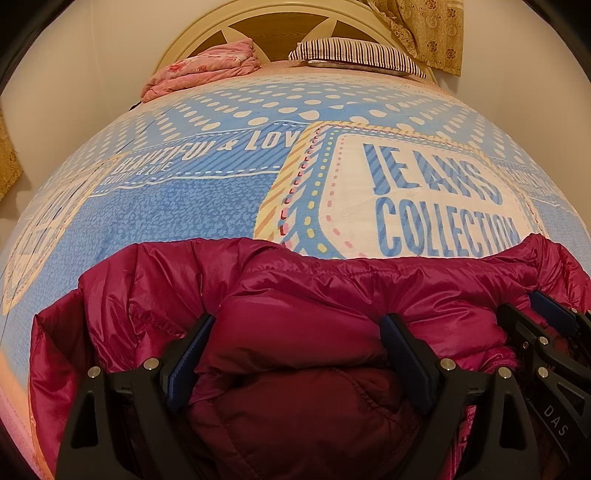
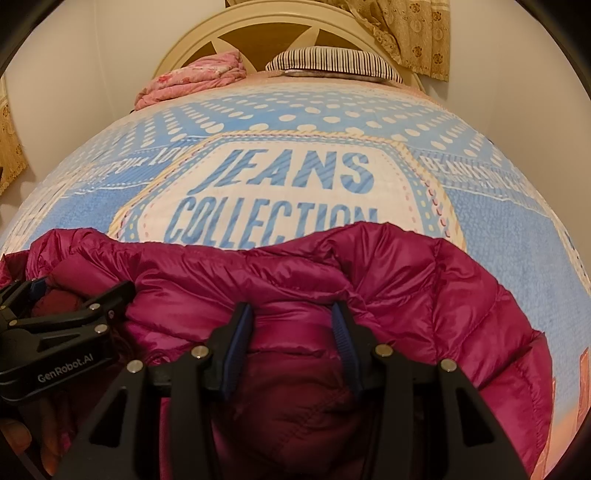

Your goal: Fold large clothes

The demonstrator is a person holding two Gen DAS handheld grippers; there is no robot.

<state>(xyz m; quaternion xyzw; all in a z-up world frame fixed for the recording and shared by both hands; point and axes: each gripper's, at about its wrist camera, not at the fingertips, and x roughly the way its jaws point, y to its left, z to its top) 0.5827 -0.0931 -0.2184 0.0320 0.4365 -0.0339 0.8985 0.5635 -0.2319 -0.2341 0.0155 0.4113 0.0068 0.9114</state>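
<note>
Magenta quilted puffer jacket (image 1: 295,295) lies bunched on the near part of a blue-and-white printed bedspread (image 1: 207,210) lettered "JEANS COLLECTION". Left gripper (image 1: 297,332): fingers wide apart and opening, a puffed fold between them, pads look clear of it. Right gripper (image 2: 291,325): fingers pinched on a narrower fold of the jacket. Pink bundled quilt (image 1: 207,68) and striped pillow (image 1: 354,53) sit at the cream headboard (image 1: 207,33).
</note>
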